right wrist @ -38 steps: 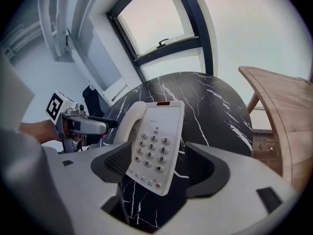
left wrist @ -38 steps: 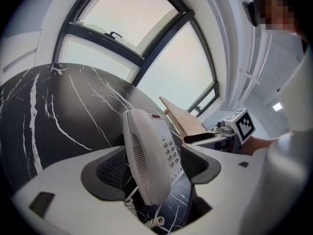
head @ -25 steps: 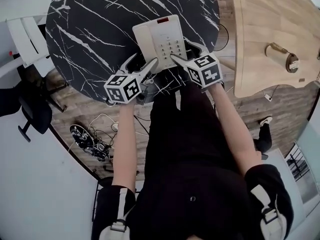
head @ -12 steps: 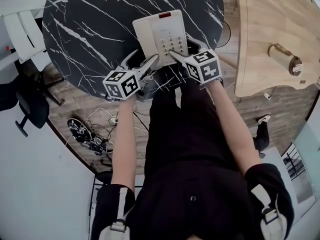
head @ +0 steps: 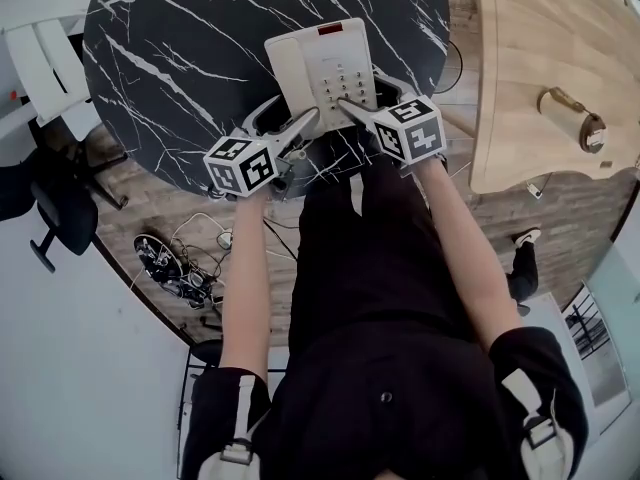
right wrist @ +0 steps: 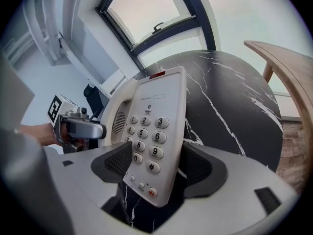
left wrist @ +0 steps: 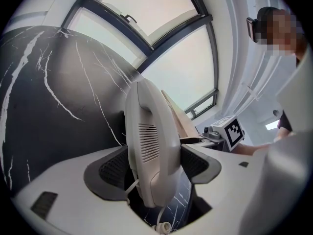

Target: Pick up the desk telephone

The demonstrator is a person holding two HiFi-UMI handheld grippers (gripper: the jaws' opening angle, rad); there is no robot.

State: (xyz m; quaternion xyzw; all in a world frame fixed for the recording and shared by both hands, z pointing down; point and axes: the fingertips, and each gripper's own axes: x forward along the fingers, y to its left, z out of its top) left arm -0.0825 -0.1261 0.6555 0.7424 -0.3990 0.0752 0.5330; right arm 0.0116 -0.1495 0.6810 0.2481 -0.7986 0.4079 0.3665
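Observation:
A cream desk telephone (head: 322,68) with a keypad and a red strip at its far end lies near the front edge of a round black marble table (head: 180,48). My left gripper (head: 283,120) is shut on the phone's handset side; in the left gripper view the handset (left wrist: 149,141) stands between the dark pads (left wrist: 111,169). My right gripper (head: 368,100) is shut on the keypad side, and the keypad (right wrist: 149,141) fills the gap between its jaws. A coiled cord (left wrist: 161,226) hangs below the handset.
A light wooden table (head: 530,38) stands at the right with a small brass-coloured object (head: 568,113) on it. There is a white chair (head: 40,63) at the left, a black chair (head: 60,218) below it, and tangled cables (head: 175,268) on the wooden floor.
Both grippers and the telephone have shifted slightly away from the table's near edge over the last second. In the last half second the left gripper edged a little further in.

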